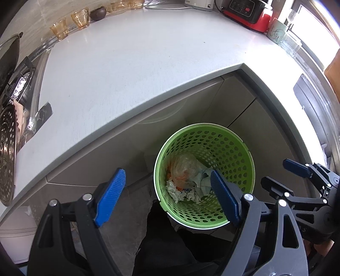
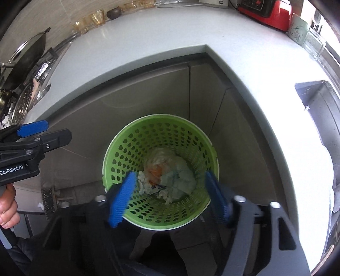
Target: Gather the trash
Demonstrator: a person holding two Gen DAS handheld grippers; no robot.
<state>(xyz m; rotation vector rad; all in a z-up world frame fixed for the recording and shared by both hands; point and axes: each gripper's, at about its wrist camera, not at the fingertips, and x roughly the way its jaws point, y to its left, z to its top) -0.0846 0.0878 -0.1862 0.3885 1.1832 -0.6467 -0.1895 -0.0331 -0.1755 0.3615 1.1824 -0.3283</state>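
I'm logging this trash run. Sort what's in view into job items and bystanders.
Job:
- bin, green, on the floor by the cabinets
- trash inside it: crumpled paper, plastic bag
- left gripper and right gripper, both open and empty above the bin

Bystanders:
- glasses
- wok
- red appliance
- counter

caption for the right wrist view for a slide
Open right gripper above a green perforated wastebasket holding crumpled trash beside the white kitchen counter.

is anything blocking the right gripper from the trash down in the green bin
Nothing visible does. The right gripper hangs open above the green bin, whose mouth is uncovered, and the crumpled trash lies exposed at the bottom. The left gripper is off to the side.
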